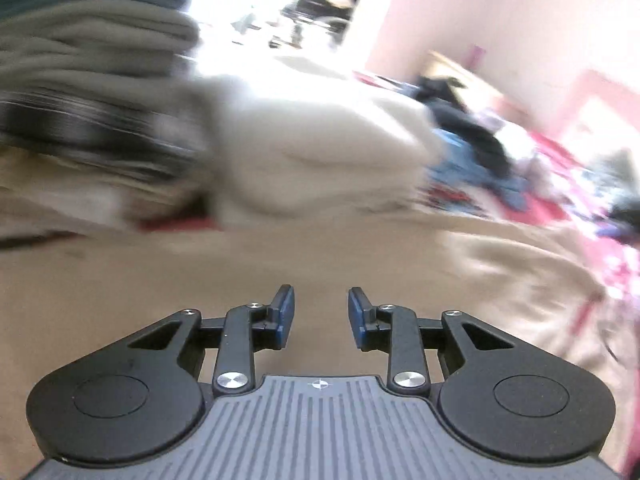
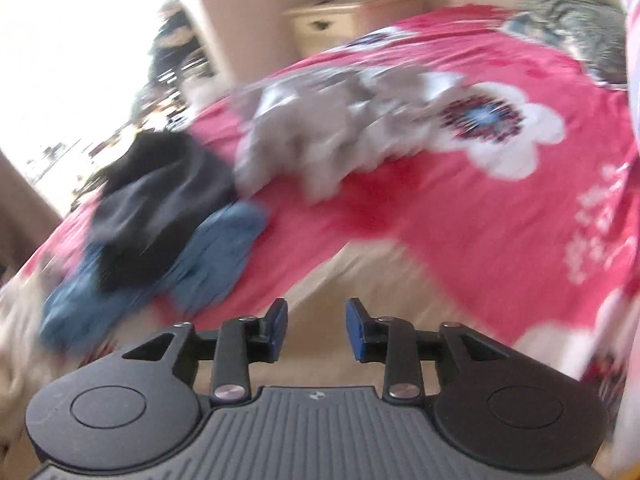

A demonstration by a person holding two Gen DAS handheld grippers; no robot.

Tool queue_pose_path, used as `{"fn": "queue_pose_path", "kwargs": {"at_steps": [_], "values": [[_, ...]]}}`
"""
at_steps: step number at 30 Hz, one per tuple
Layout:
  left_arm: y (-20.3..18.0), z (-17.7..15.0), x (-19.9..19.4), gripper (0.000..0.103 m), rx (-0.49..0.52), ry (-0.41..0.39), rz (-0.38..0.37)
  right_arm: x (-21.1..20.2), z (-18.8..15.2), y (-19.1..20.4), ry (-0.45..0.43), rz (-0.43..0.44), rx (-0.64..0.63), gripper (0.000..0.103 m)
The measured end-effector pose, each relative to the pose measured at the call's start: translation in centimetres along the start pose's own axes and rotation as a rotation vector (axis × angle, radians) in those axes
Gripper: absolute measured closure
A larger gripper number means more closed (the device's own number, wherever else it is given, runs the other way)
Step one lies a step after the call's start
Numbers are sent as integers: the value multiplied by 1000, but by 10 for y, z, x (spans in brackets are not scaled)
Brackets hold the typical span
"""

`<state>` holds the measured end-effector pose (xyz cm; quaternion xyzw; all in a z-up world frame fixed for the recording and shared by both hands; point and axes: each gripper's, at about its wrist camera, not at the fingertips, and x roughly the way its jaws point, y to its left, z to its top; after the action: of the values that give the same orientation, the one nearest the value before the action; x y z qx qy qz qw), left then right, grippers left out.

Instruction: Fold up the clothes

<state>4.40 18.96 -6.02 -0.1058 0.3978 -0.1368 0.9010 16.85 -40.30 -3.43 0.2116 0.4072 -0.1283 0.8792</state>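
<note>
Both views are motion-blurred. My left gripper [image 1: 321, 312] is open, with nothing between its blue pads, low over a tan garment [image 1: 280, 280] spread in front of it. Beyond lies a cream garment [image 1: 312, 148], and at far left a stack of folded grey and dark clothes [image 1: 92, 92]. My right gripper [image 2: 316, 322] is open and empty, above the tan garment's edge [image 2: 360, 276]. On the red floral bedspread [image 2: 460, 220] ahead lie a crumpled grey garment [image 2: 320, 140], a black garment [image 2: 160, 200] and a blue one [image 2: 208, 264].
A pale bedside cabinet [image 2: 352, 16] stands against the wall behind the bed. A grey furry thing [image 2: 576, 28] lies at the bed's far right corner. A bright window [image 2: 80, 60] is at the left. A heap of blue and black clothes [image 1: 472, 152] lies right of the cream garment.
</note>
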Motion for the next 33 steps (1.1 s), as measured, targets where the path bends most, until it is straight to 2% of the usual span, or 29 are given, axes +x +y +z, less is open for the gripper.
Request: {"fn": "queue_pose_path", "kwargs": {"at_steps": [3, 4, 5, 7, 13, 15, 17, 19, 20, 25, 28, 29, 30, 33], "values": [[-28, -8, 16, 74, 39, 33, -74, 26, 22, -8, -6, -56, -5, 53], [-33, -10, 21, 74, 45, 44, -82, 36, 25, -11, 14, -51, 6, 47], [-38, -12, 27, 74, 52, 55, -90, 46, 29, -14, 38, -44, 20, 45], [-45, -13, 35, 74, 65, 73, -98, 64, 31, -17, 87, -82, 33, 45], [-49, -15, 44, 74, 91, 95, -94, 61, 29, -5, 44, -74, -62, 43], [-48, -16, 42, 74, 92, 92, -95, 60, 28, -1, 28, -71, -94, 50], [-50, -15, 44, 74, 91, 90, -95, 59, 28, 3, 12, -67, -127, 78], [-51, -14, 48, 74, 92, 84, -97, 58, 27, 7, -3, -64, -159, 89], [-52, -14, 50, 74, 92, 81, -98, 58, 27, 9, -11, -62, -175, 91], [-57, -12, 55, 74, 123, 55, -67, 55, 25, 19, -51, -54, -256, 91], [-59, -15, 58, 74, 152, 50, -38, 75, 24, 20, -48, -94, -268, 88], [-60, -16, 58, 74, 167, 46, -32, 83, 21, 19, -47, -135, -272, 83], [-61, -17, 58, 74, 182, 42, -25, 92, 19, 19, -45, -180, -276, 83], [-65, -19, 59, 74, 226, 31, -6, 94, 23, 2, -110, -290, -177, 78]]}}
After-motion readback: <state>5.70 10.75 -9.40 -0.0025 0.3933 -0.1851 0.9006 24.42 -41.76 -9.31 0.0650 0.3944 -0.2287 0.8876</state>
